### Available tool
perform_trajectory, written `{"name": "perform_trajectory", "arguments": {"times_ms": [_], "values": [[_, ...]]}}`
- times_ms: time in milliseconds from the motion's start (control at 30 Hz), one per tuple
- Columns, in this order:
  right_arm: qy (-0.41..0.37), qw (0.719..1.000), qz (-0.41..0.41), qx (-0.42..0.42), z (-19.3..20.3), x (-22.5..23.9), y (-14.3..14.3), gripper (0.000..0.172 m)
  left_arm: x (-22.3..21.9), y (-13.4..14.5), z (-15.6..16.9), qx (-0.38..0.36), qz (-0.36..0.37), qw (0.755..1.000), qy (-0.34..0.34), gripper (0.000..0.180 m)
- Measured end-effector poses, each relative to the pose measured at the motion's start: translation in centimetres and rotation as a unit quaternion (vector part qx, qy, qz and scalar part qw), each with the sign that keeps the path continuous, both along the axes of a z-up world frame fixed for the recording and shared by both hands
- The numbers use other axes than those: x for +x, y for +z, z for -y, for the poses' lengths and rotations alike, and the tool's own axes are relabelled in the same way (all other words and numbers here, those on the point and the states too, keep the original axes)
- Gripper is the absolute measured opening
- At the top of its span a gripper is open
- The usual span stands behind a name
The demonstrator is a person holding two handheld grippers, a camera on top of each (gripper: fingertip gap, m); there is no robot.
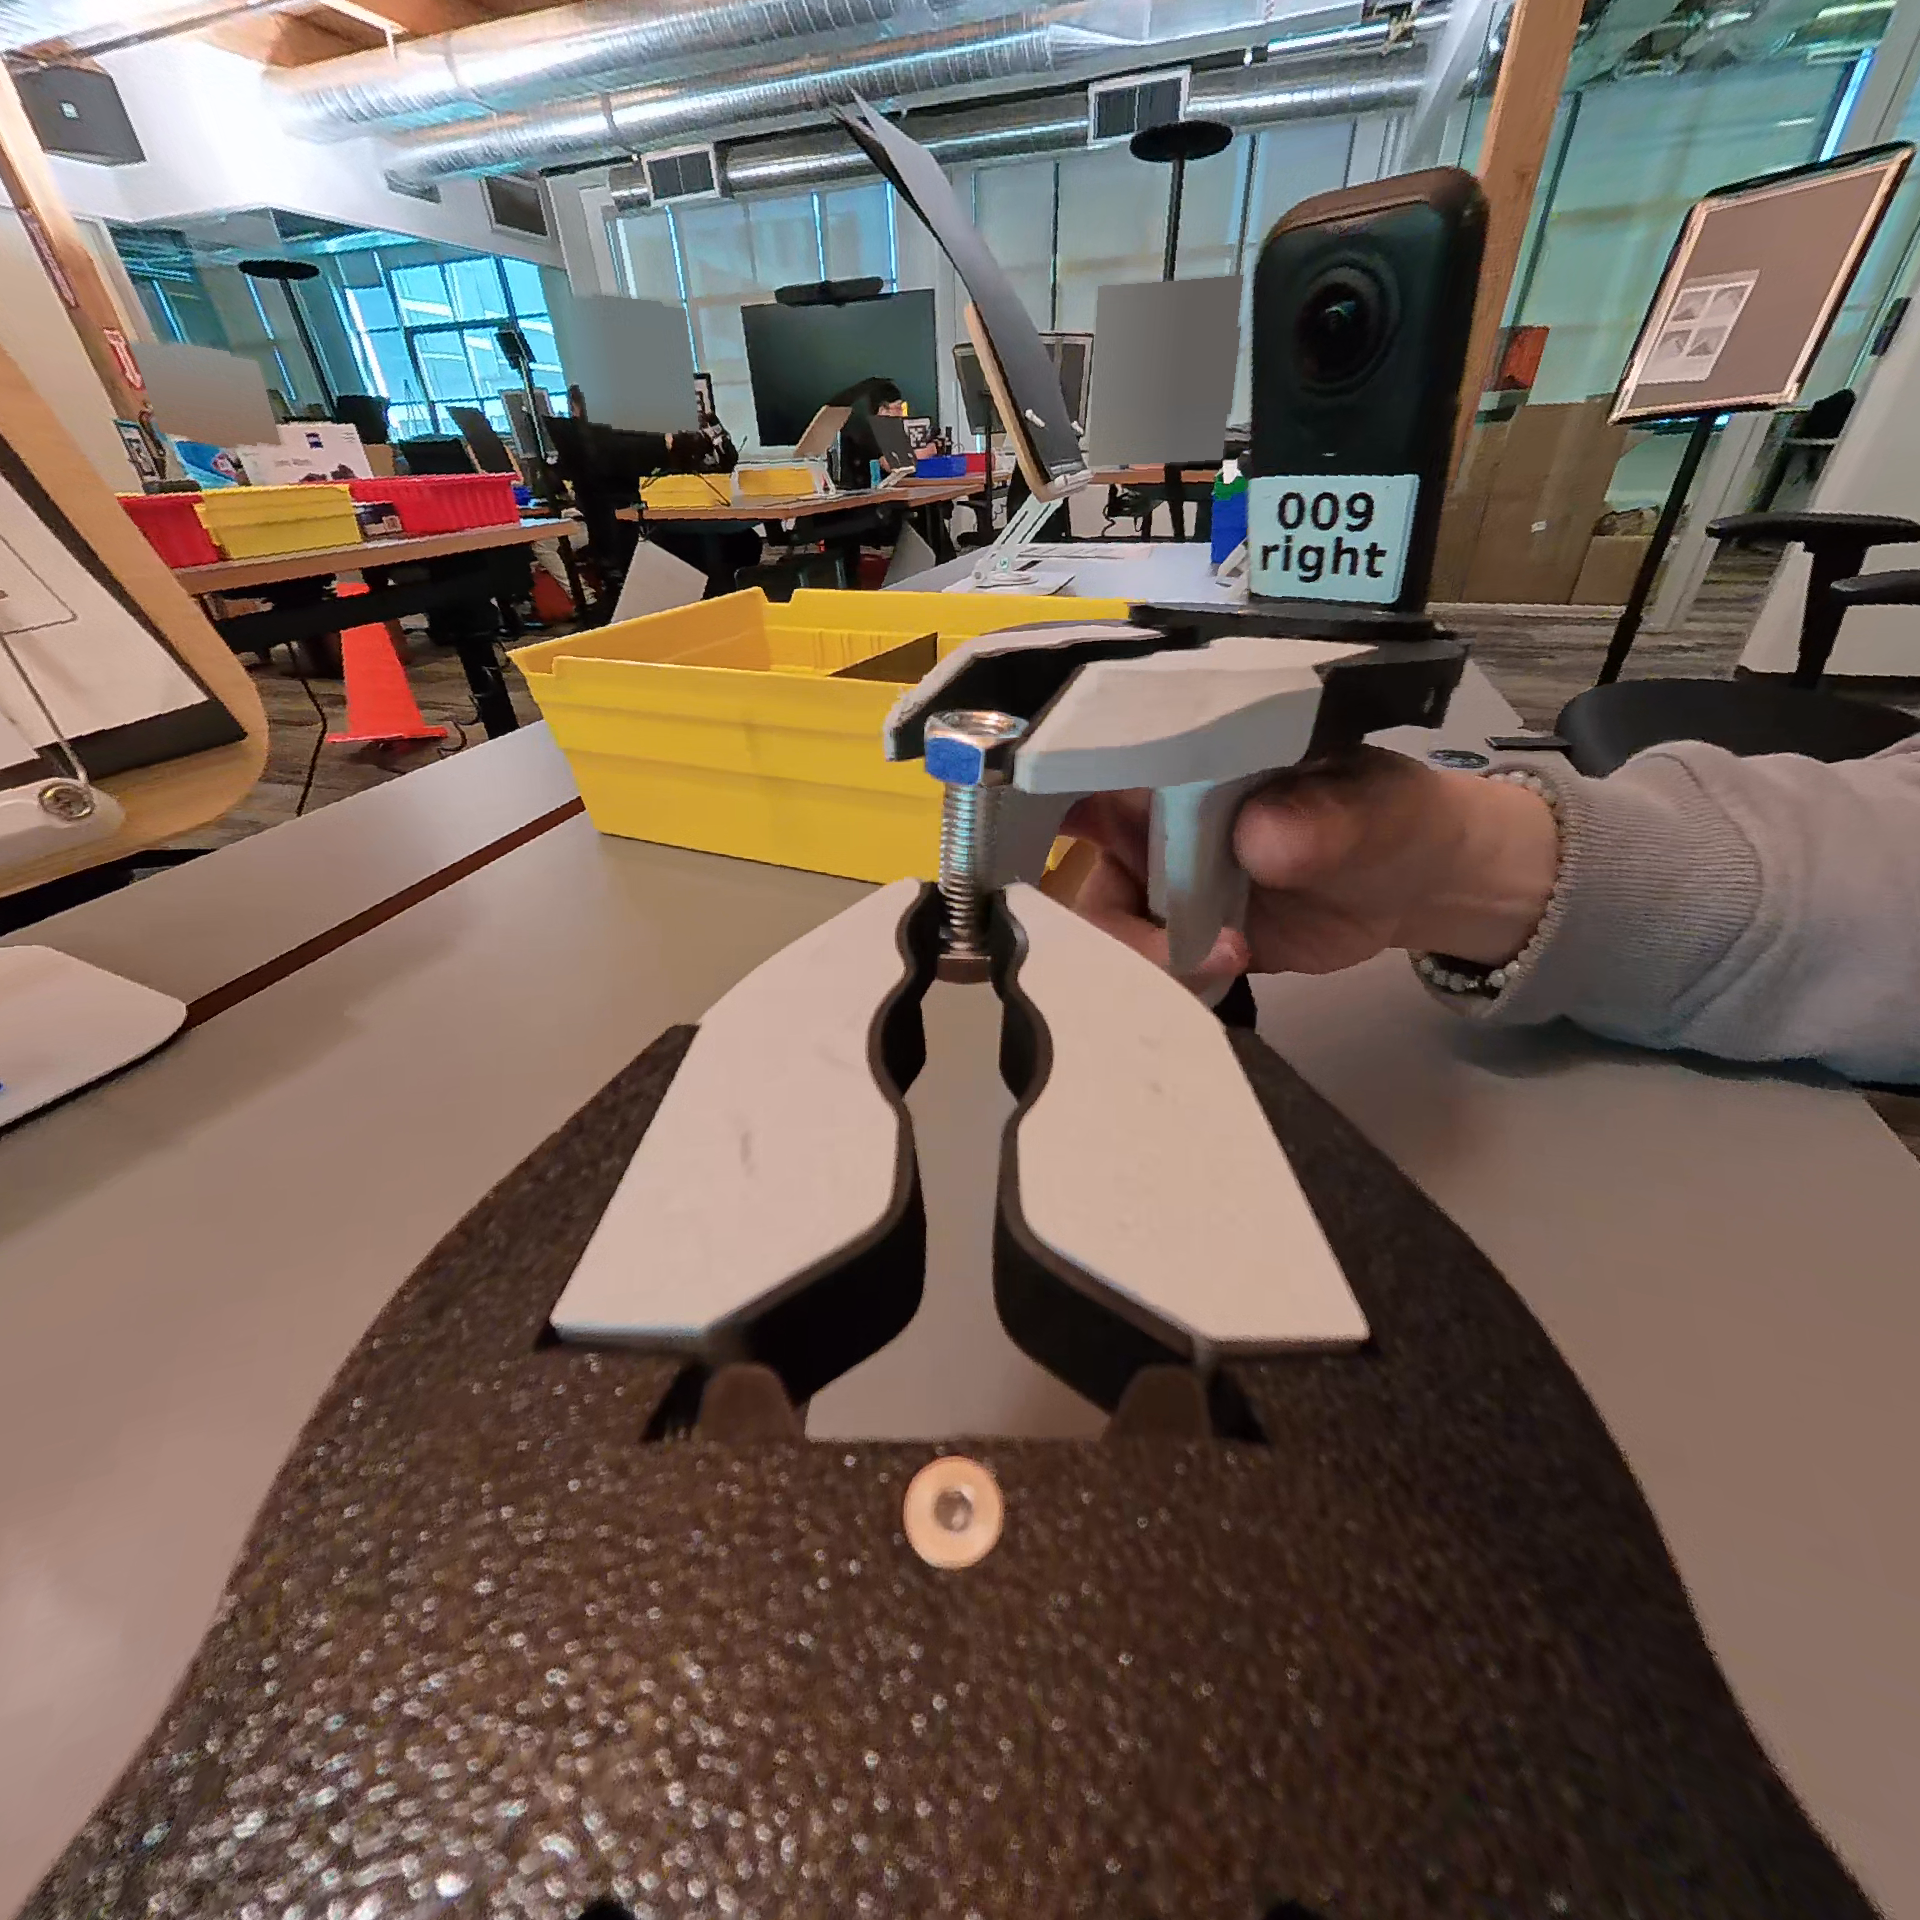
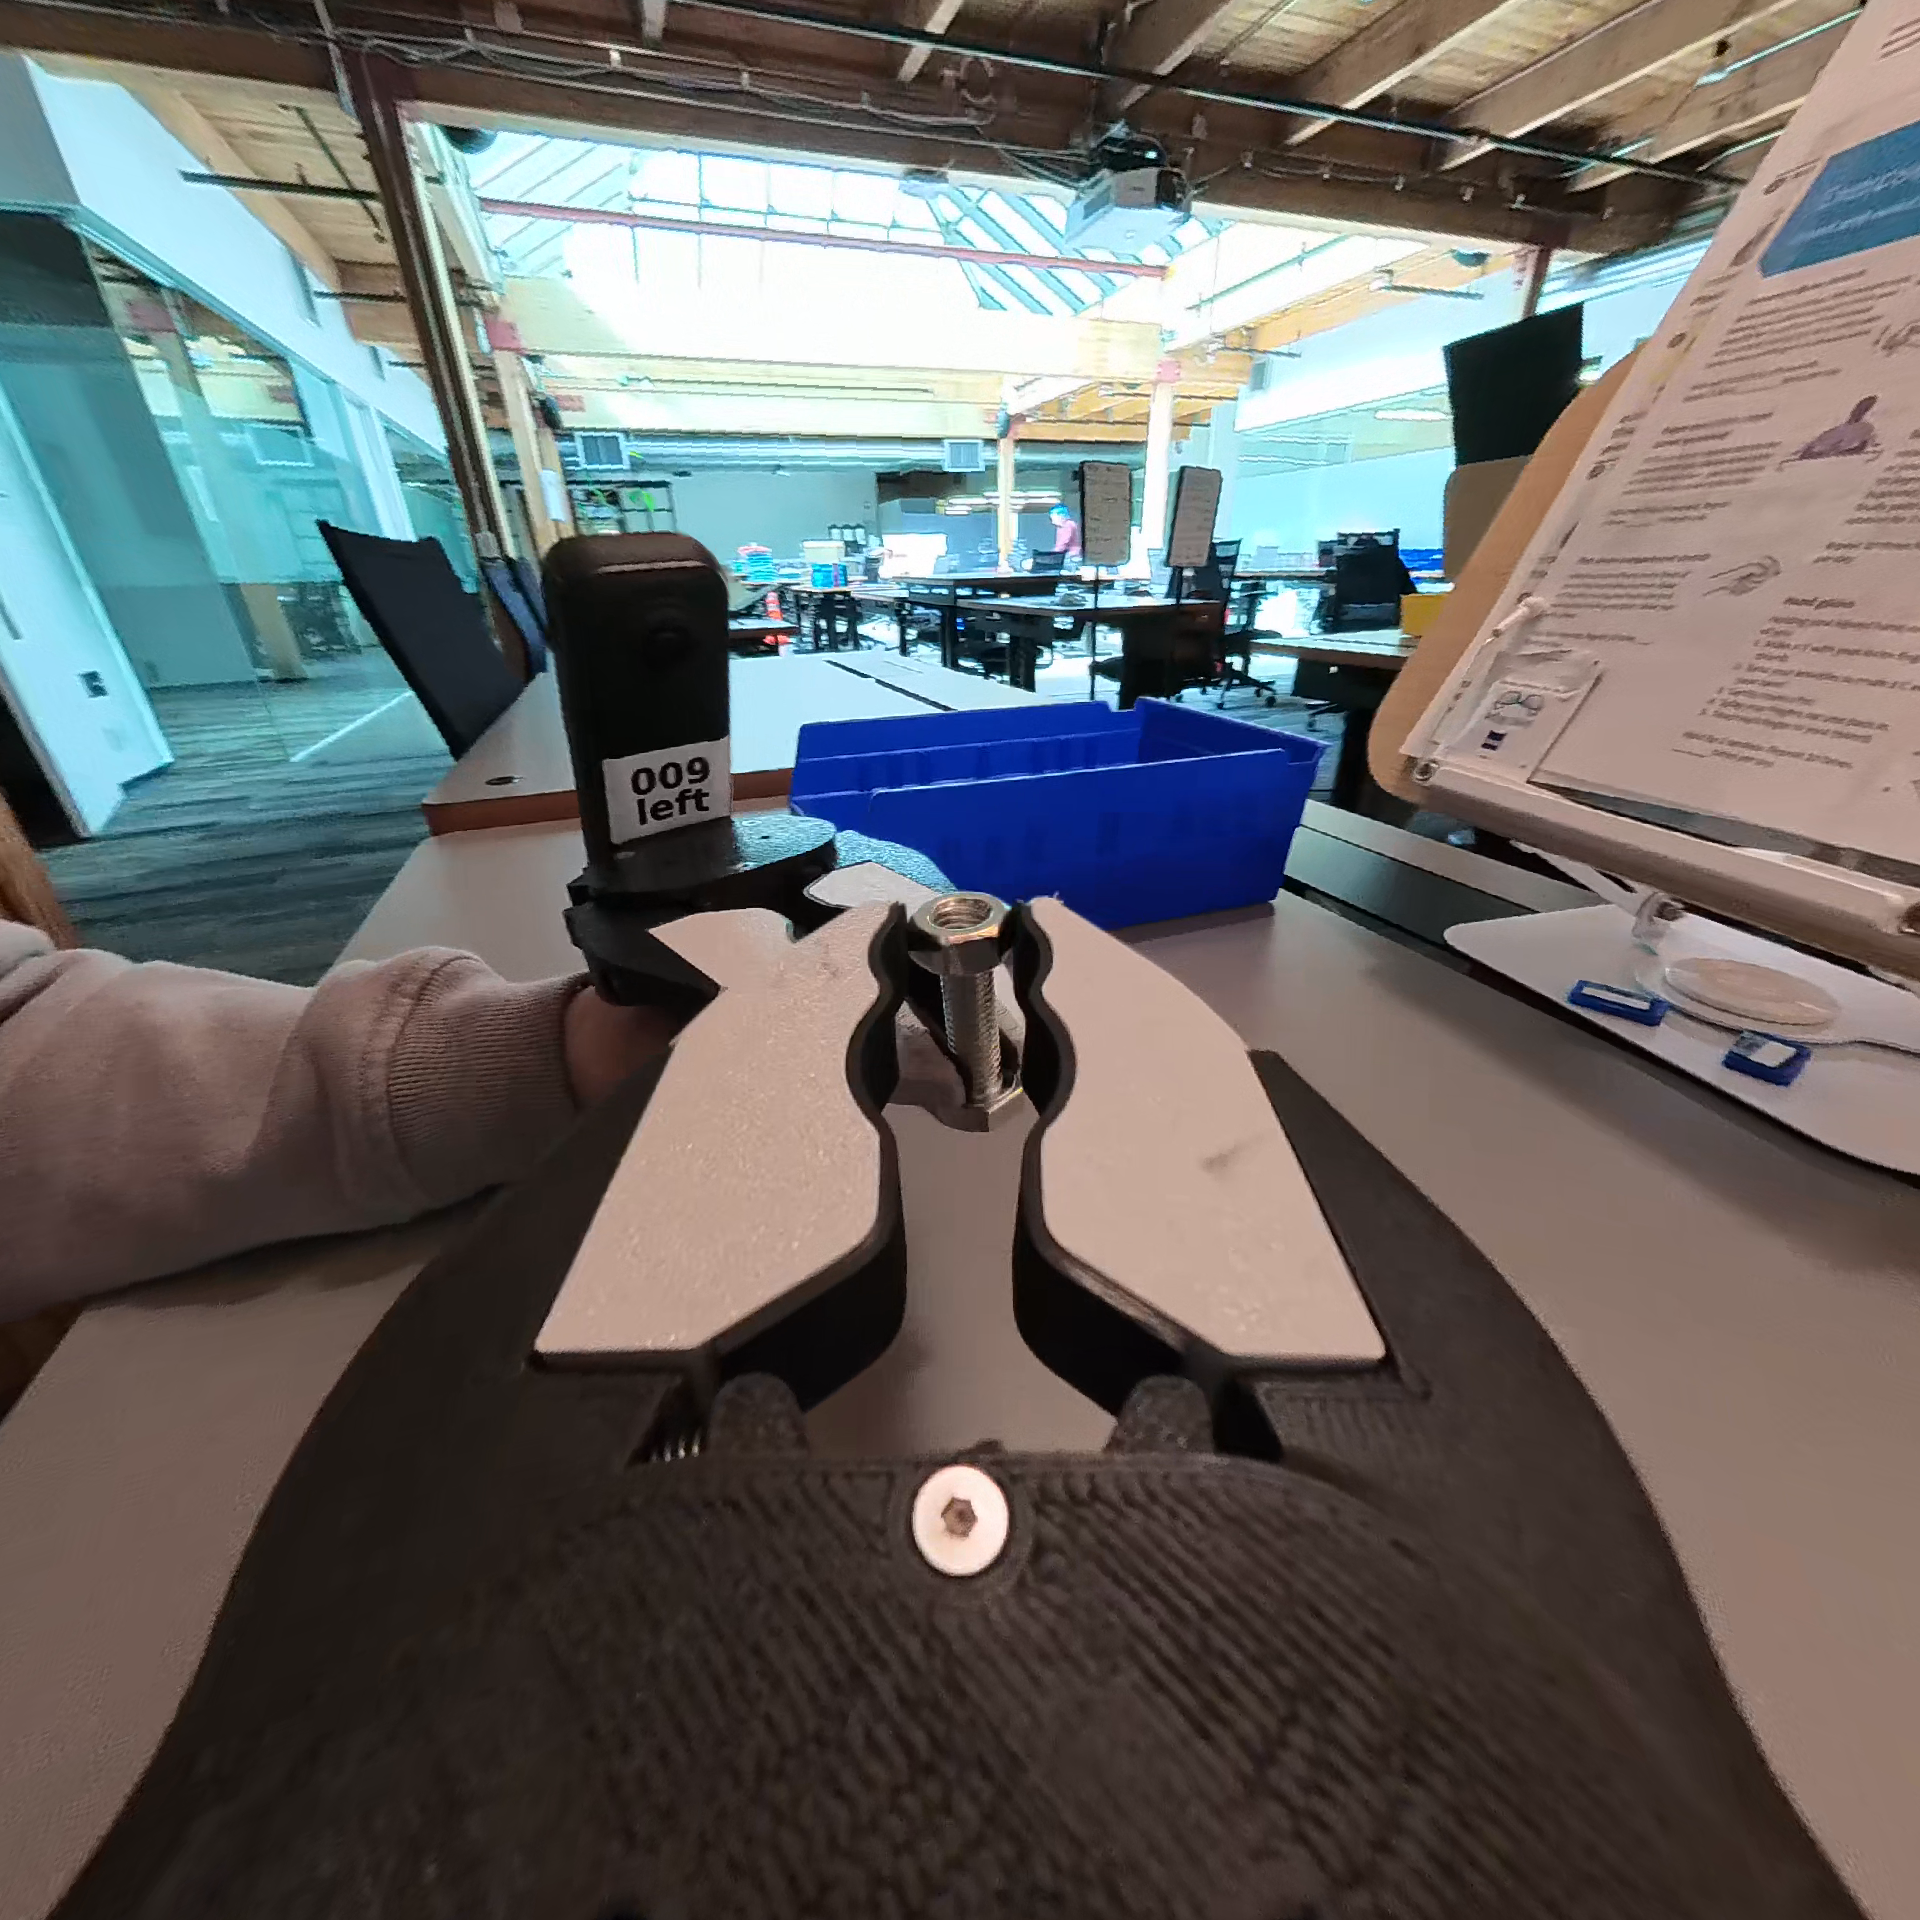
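Note:
A silver bolt (image 1: 961, 842) stands upright above the grey table (image 1: 312, 1091), head down. My left gripper (image 1: 961, 914) is shut on its threaded shaft just above the head. A silver nut (image 1: 971, 743) with a blue mark sits at the top of the thread. My right gripper (image 1: 977, 740), held by a hand in a grey sleeve, comes in from the right and is shut on that nut. In the right wrist view my right gripper (image 2: 954, 925) clasps the nut (image 2: 954, 930) between its tips, with the bolt (image 2: 975, 1029) below. The left gripper's body (image 2: 727, 966) comes in from the left there.
A yellow bin (image 1: 727, 727) stands on the table behind the bolt. A blue bin (image 2: 1070, 831) stands beyond the grippers in the right wrist view. A document stand with printed pages (image 2: 1714, 520) and its white base (image 2: 1662, 997) are at the right. My left and right fingertips are right by each other.

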State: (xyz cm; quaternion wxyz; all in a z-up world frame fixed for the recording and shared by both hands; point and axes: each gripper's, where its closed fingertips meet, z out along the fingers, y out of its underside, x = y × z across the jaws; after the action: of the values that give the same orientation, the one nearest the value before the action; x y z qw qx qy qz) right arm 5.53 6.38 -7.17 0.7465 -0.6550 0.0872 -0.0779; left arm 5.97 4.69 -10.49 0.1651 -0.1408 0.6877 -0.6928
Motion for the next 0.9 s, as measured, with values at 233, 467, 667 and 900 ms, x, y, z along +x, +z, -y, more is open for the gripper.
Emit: {"name": "perform_trajectory", "arguments": {"times_ms": [233, 467, 667, 900], "values": [[0.027, 0.998, -0.010, 0.051, 2.1, 0.4, 2.0, 0.019, -0.4, 0.1, 0.0, -0.001, -0.002, 1.000, -0.016, 0.008], [-0.459, 0.869, 0.109, -0.150, 17.6, 11.0, 2.3, 0.019, 0.2, -0.1, -0.4, 0.007, -0.004, 1.000, 0.006, 0.008], [-0.471, 0.794, -0.063, -0.379, 25.4, 13.4, -7.4, 0.019, 0.4, -0.4, -0.3, 0.017, -0.007, 1.000, 0.011, 0.008], [-0.482, 0.821, -0.047, -0.304, 25.1, 13.6, -5.5, 0.046, 0.3, -0.6, -0.1, 0.022, -0.008, 1.000, 0.009, 0.008]]}}
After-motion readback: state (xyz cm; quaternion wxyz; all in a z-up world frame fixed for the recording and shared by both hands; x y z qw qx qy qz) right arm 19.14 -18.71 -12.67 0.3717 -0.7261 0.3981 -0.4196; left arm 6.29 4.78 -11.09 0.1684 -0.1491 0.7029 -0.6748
